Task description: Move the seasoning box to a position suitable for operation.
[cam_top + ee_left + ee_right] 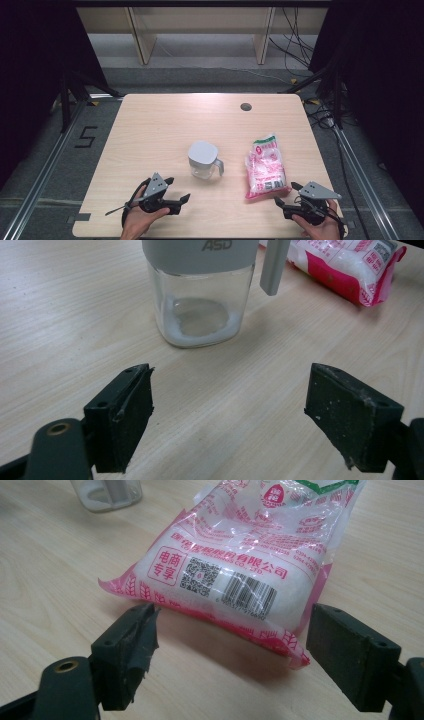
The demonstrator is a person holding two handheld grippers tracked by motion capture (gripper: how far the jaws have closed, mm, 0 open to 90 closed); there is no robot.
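Jar (200, 295) of glass stands just ahead of our left tool (227, 410), jaws apart and empty; this view shows white residue inside. Bag (240, 565) of white grains lies before our right tool (230, 655), also apart.

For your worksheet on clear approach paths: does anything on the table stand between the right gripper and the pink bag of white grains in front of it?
Nothing visible does. The right gripper has its jaws open, facing the near end of the pink bag, with bare table between them. The lidded glass jar stands off to the bag's left, out of that path.
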